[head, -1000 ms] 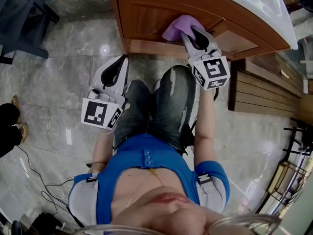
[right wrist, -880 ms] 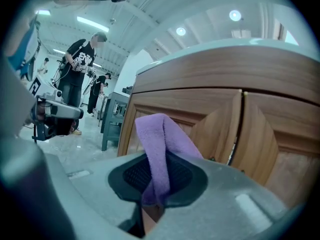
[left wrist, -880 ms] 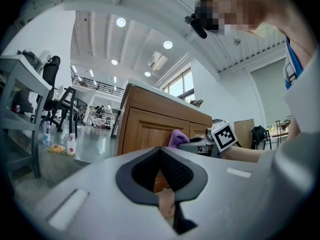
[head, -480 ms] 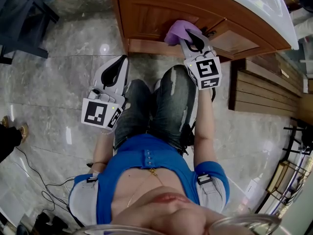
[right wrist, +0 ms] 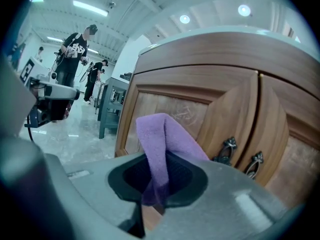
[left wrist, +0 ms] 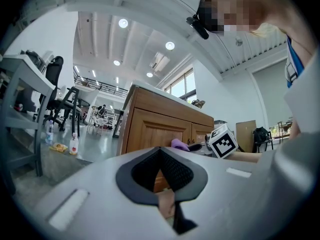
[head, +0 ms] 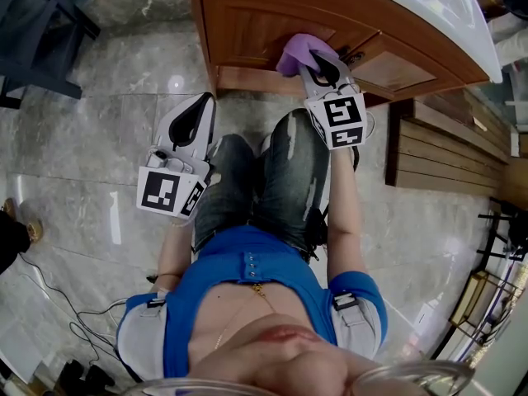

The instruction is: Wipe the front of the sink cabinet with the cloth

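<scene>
Right tool (head: 313, 56) is clamped on the purple cloth (right wrist: 159, 134), which stands up from its jaws at the sink cabinet (head: 247, 19) front, just beside the door handles (right wrist: 228, 149). Left tool (head: 196, 114) hangs by the person's leg, jaws together on nothing. I'd press the cloth's broad fold flat to the wood, stroke along the panel, and steer round the handles so nothing snags.

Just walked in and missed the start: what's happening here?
A person holds a hand-held gripper in each hand. The right hand-held gripper is shut on a purple cloth, holding it at the front of the wooden sink cabinet. The left hand-held gripper is shut and empty, beside the person's knee.
</scene>
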### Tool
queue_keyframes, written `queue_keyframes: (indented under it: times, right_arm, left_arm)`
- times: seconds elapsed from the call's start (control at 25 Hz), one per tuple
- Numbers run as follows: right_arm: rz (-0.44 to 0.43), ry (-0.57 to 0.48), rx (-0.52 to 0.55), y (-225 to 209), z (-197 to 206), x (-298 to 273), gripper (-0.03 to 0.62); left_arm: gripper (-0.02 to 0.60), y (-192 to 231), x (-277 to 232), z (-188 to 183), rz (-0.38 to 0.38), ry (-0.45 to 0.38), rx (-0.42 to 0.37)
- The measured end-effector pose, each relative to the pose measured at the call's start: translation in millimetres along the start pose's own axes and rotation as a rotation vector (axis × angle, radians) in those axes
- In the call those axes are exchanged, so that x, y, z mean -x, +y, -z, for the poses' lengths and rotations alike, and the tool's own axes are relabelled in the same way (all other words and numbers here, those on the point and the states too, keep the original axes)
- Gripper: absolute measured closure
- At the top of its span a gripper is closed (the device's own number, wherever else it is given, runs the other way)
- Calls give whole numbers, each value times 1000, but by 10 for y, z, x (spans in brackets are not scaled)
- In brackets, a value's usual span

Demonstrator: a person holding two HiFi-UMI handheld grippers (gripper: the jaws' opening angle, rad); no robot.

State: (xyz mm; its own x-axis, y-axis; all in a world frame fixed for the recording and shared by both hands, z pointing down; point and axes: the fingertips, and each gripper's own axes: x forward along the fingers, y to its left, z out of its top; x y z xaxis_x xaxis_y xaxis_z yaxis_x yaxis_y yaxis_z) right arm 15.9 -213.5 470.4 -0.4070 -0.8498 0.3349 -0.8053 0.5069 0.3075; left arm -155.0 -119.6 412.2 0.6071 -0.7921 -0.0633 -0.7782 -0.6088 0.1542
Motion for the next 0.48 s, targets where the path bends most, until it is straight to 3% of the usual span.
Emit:
queue_keyframes:
  times: [0.48]
  right_arm:
    - [-69,5,12,234,-85,-190,539]
  left_arm:
    - [581,100,27,23,-21,4,11]
